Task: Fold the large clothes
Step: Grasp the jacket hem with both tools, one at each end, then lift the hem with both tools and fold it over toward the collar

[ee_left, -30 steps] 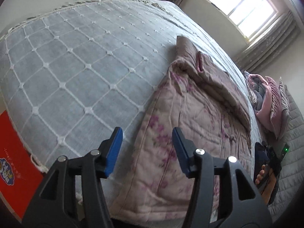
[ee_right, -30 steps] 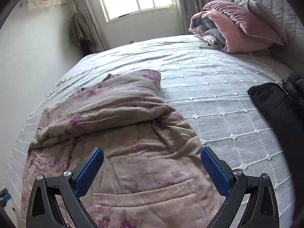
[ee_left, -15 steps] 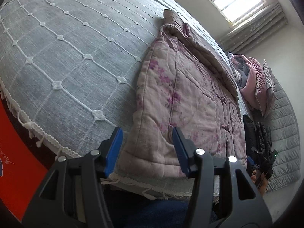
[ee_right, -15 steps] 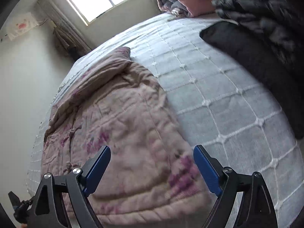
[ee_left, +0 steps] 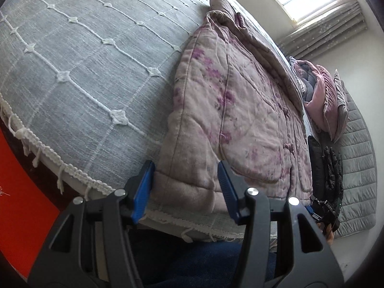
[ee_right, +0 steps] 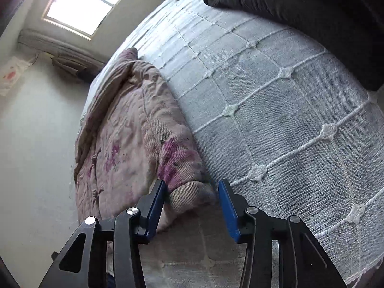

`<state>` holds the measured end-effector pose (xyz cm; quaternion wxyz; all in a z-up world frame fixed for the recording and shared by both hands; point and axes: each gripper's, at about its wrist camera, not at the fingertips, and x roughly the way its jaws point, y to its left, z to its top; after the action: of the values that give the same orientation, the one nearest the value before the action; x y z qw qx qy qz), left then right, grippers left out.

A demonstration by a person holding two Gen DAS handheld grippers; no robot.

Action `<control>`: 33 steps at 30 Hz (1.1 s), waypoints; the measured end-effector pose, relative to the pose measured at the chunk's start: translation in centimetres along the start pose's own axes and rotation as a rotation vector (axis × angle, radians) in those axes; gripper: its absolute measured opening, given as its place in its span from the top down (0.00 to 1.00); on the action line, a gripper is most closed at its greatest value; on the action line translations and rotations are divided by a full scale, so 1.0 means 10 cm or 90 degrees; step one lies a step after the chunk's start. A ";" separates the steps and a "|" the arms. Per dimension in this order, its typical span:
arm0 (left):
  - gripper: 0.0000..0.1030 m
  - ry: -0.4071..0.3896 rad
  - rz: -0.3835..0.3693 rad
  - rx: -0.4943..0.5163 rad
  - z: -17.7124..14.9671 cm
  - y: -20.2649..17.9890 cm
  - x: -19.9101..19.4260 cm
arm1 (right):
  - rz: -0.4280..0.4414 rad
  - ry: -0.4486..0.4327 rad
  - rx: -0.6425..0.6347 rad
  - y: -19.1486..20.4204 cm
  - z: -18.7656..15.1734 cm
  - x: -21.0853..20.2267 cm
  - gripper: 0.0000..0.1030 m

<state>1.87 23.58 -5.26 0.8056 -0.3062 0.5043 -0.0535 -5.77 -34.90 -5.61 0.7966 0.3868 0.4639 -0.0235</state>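
A pink quilted floral jacket point(ee_left: 240, 110) lies spread on the grey bedspread point(ee_left: 79, 67), its hem at the near bed edge. My left gripper point(ee_left: 186, 187) is open, its blue fingers either side of the hem's left corner. In the right wrist view the jacket point(ee_right: 129, 134) runs away to the left. My right gripper point(ee_right: 192, 201) is open, its jaws either side of the hem's right corner, not closed on it.
A black garment point(ee_right: 300, 12) lies on the bed to the right, and also shows in the left wrist view point(ee_left: 324, 168). Pink and grey pillows point(ee_left: 321, 96) are piled at the headboard. A red surface point(ee_left: 21, 187) lies below the bed's fringed edge. A window point(ee_right: 79, 12) is beyond.
Both grippers have dropped down and in to the near bed edge. Each now straddles a corner of the jacket's hem. The right gripper's jaws stand narrower than before.
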 end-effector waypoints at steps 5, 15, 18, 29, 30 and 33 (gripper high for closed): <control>0.47 -0.022 0.007 0.009 0.00 -0.11 0.01 | 0.046 0.035 0.015 0.06 0.00 0.18 0.53; 0.46 -0.023 0.011 -0.001 0.09 -0.10 0.20 | 0.057 0.052 0.018 0.23 -0.05 0.38 0.53; 0.65 -0.028 0.005 -0.005 0.14 -0.11 0.22 | 0.071 0.046 0.019 0.27 -0.03 0.42 0.57; 0.80 -0.078 -0.005 -0.028 0.20 -0.22 -0.11 | 0.203 -0.061 -0.042 0.54 -0.11 0.10 0.86; 0.81 -0.087 -0.005 -0.013 0.19 -0.26 -0.18 | 0.209 -0.065 -0.049 0.55 -0.17 0.05 0.87; 0.81 -0.116 -0.011 0.018 0.18 -0.31 -0.44 | 0.229 -0.083 -0.046 0.50 -0.36 -0.14 0.89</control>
<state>2.01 23.58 0.42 0.8518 -0.3025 0.4258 -0.0393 -7.16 -29.55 -2.57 0.8297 0.4324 0.3352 0.1110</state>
